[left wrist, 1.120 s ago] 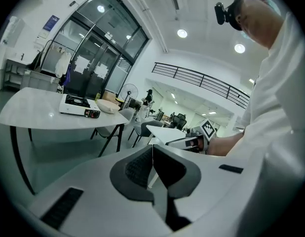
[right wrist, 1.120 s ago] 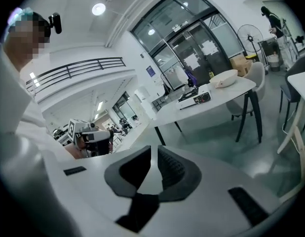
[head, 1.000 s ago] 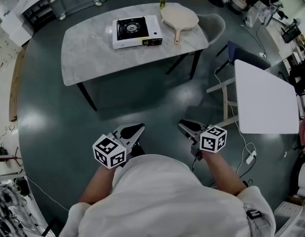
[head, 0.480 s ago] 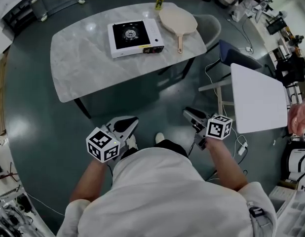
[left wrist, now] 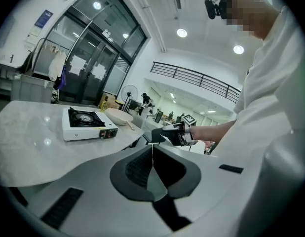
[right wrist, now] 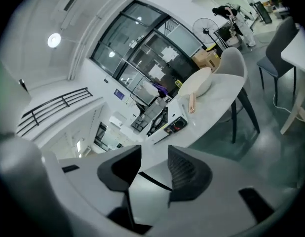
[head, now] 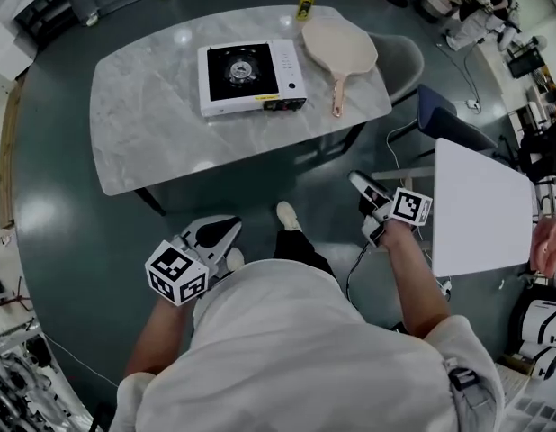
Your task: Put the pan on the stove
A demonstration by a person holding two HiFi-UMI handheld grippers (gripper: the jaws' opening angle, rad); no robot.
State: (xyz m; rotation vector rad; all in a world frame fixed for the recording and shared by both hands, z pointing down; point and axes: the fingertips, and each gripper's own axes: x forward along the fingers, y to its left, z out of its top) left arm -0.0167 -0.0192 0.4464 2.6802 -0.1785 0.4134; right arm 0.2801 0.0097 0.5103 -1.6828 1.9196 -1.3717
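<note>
A beige pan [head: 339,45] with a long handle lies on the grey marble table [head: 143,124], just right of the white portable stove [head: 251,76]. Both grippers hang in the air short of the table's near edge, well apart from the pan. My left gripper [head: 226,230] is shut and empty, its pads meeting in the left gripper view [left wrist: 152,147]. My right gripper [head: 361,184] is open with nothing between its jaws, which have just been opening [right wrist: 155,154]. The right gripper view shows the pan [right wrist: 197,85] and the stove [right wrist: 165,120] ahead.
A yellow bottle [head: 306,1] stands at the table's far edge behind the pan. A grey chair [head: 399,57] is tucked at the table's right end, with a dark chair [head: 444,115] and a white table [head: 485,210] to the right. Cables lie on the floor nearby.
The person has stepped toward the table, which now looks nearer. The right gripper has moved forward and rightward and rolled. The left gripper has stayed close to the body.
</note>
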